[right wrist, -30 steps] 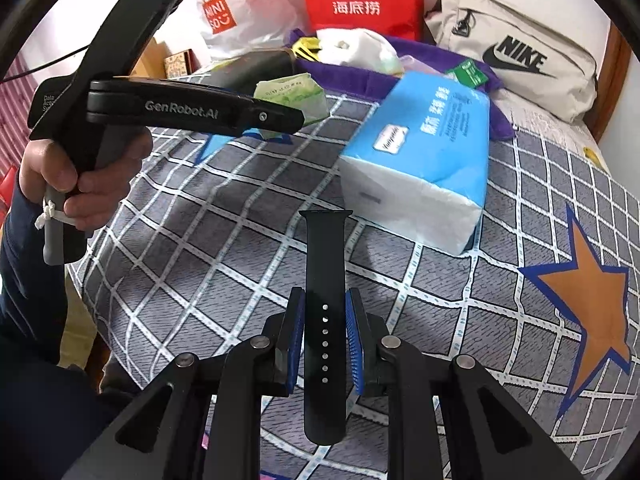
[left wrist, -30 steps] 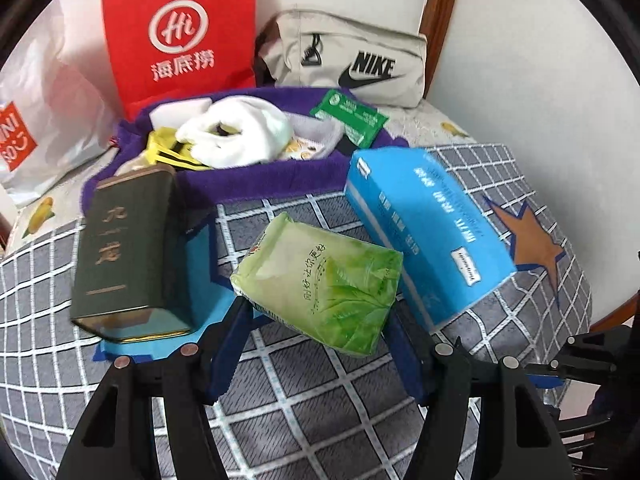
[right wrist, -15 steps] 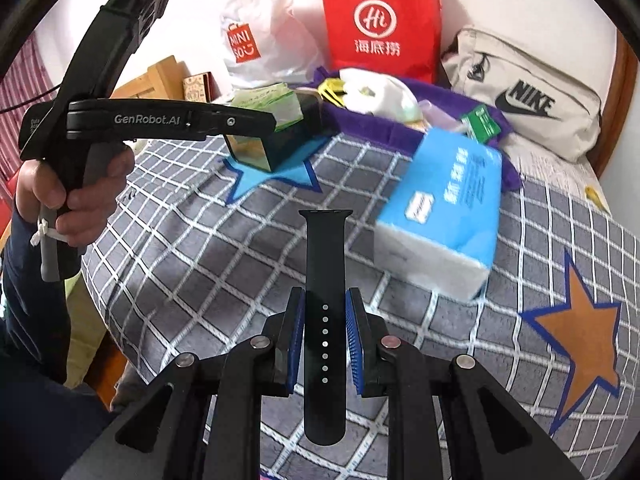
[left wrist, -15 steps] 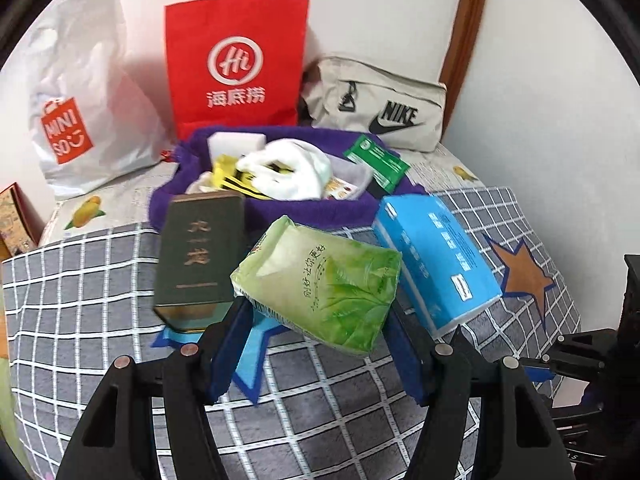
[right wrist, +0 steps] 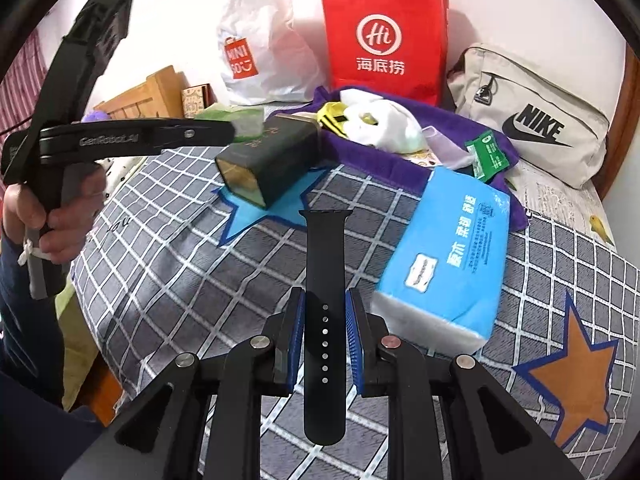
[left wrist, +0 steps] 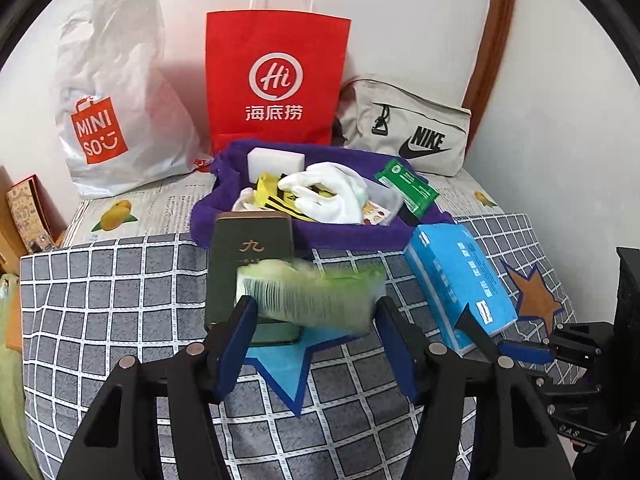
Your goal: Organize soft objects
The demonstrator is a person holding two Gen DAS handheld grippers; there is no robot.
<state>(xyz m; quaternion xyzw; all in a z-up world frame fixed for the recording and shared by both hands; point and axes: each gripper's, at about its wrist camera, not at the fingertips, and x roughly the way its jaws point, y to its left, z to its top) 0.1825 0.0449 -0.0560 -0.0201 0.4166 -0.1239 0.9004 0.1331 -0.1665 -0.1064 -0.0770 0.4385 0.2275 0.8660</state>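
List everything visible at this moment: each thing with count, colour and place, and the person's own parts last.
green tissue pack: 1, green, blurred, between the left tool's fingers above the bed
watch strap: 1, black, clamped in the right tool
dark tin box: 1, dark green, lying on the blue star of the bedcover
blue tissue pack: 1, blue and white, on the checked bedcover
purple towel: 1, purple, behind the box, heaped with small items
white cloth: 1, white, on the towel
green sachet: 1, green, towel's right edge
red paper bag: 1, red, against the wall
Miniso bag: 1, white, left of it
Nike pouch: 1, beige, right of it
left tool: 1, black with blue pads
right tool: 1, same
hand: 1, gripping the left tool's handle
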